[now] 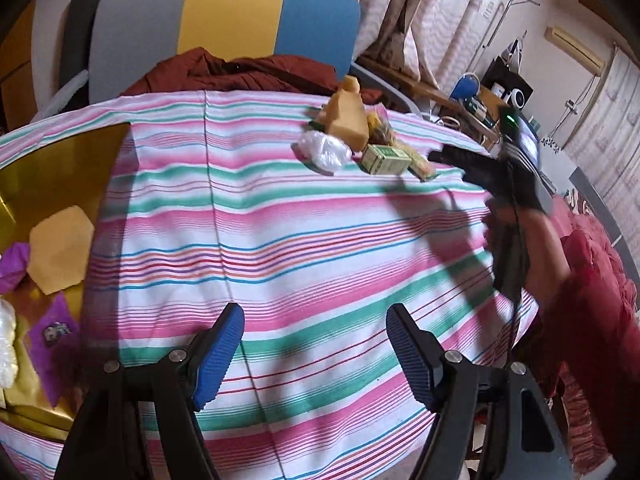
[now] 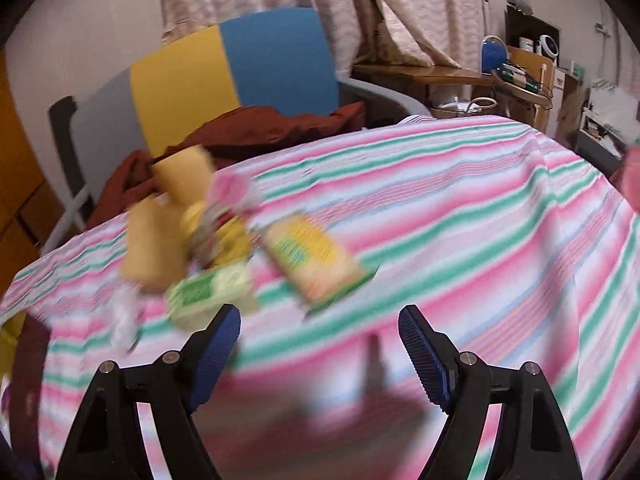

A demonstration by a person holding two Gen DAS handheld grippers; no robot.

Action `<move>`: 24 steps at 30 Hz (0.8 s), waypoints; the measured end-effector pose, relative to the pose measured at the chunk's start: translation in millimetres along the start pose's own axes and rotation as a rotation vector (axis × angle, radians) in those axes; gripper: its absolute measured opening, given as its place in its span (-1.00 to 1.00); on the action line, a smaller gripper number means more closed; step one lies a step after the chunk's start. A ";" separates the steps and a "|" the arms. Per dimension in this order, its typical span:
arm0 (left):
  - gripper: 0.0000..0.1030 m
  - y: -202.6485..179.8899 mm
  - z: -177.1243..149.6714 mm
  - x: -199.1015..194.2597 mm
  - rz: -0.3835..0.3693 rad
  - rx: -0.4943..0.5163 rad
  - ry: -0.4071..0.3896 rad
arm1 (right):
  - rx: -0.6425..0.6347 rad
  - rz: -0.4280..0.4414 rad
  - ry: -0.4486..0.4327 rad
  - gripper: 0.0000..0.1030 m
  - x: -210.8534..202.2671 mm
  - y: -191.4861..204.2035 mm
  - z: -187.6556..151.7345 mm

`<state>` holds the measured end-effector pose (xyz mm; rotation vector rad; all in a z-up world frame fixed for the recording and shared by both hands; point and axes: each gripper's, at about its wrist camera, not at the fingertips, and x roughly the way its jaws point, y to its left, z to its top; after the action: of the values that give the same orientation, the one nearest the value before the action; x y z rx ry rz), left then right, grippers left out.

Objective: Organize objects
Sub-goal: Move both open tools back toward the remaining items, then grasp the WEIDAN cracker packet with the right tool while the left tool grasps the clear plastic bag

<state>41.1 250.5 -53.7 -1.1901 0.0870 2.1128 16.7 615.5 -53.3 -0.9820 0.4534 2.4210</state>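
At nine o'clock in the left wrist view, a gold tray (image 1: 60, 152) is sitting on the striped cloth (image 1: 280, 220) that is covering the bench. Inside the tray, a tan hexagonal piece (image 1: 60, 248) is lying flat, with crumpled purple paper (image 1: 14, 266) just beside it on the left and a purple packet (image 1: 54, 330) below it toward seven o'clock. Something white and fluffy (image 1: 6, 340) is showing at the tray's left edge.

At six o'clock, the left gripper (image 1: 314, 356) is hanging over bare cloth, its blue-padded jaws standing apart with nothing between them.

Toward one o'clock, a small heap is resting near the far edge of the bench: a clear plastic bag (image 1: 324, 152), a tan block (image 1: 348, 114) standing behind it, a green box (image 1: 384, 159) just to its right, and a yellow packet (image 1: 420, 166) lying beside the box.

At three o'clock, a hand (image 1: 532, 240) in a red sleeve (image 1: 592, 300) is holding the right gripper (image 1: 460, 162) close to that heap, its dark fingers pointing toward the yellow packet.

In the blurred right wrist view, those jaws are standing apart and empty above the cloth, while the green box is lying at ten o'clock from them and the yellow packet at twelve o'clock.

Behind the bench, a grey, yellow and blue chair (image 1: 224, 28) is carrying a dark red garment (image 1: 240, 74).
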 end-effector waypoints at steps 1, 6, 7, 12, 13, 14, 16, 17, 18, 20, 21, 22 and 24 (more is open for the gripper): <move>0.45 -1.4 0.4 2.4 0.004 0.003 0.006 | -0.023 -0.005 0.015 0.60 9.7 1.3 5.7; 0.45 -0.3 6.4 10.1 0.026 0.005 0.022 | -0.115 -0.013 0.086 0.59 57.2 6.7 19.7; 0.45 1.4 8.6 11.8 0.028 0.000 0.023 | -0.106 0.009 0.102 0.59 63.2 5.2 21.3; 0.45 2.3 23.5 27.3 0.026 -0.020 0.035 | -0.130 0.030 0.095 0.56 68.9 8.8 23.3; 0.45 0.7 27.6 31.2 0.021 -0.023 0.034 | -0.140 0.018 0.092 0.48 70.1 11.6 21.5; 0.45 -1.6 32.6 35.4 0.019 -0.025 0.030 | -0.148 0.011 0.086 0.44 69.2 13.5 20.6; 0.45 -6.5 42.0 43.0 0.010 -0.026 0.020 | -0.156 0.007 0.073 0.15 67.0 14.4 18.9; 0.45 -9.4 47.5 47.9 0.011 -0.025 0.019 | -0.157 -0.002 0.066 0.09 65.9 15.1 17.8; 0.45 -12.7 53.9 53.0 0.010 -0.023 0.015 | -0.160 -0.008 0.060 -0.03 65.2 16.1 17.5; 0.45 -18.9 67.2 66.2 0.009 -0.011 0.008 | -0.165 -0.022 0.053 -0.06 63.8 18.4 16.6; 0.45 -20.5 72.8 71.8 0.018 -0.009 0.008 | -0.163 -0.031 0.050 -0.06 61.8 19.3 14.5; 0.45 -21.2 79.9 78.9 0.021 -0.013 0.001 | -0.161 -0.033 0.048 -0.06 60.0 19.3 13.1; 0.45 -22.8 93.4 92.9 0.033 -0.026 0.000 | -0.151 -0.037 0.039 -0.06 55.8 18.5 9.2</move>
<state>-43.9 353.0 -65.7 -1.2114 0.0806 2.1487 -33.4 621.8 -84.8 -1.0932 0.2670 2.4347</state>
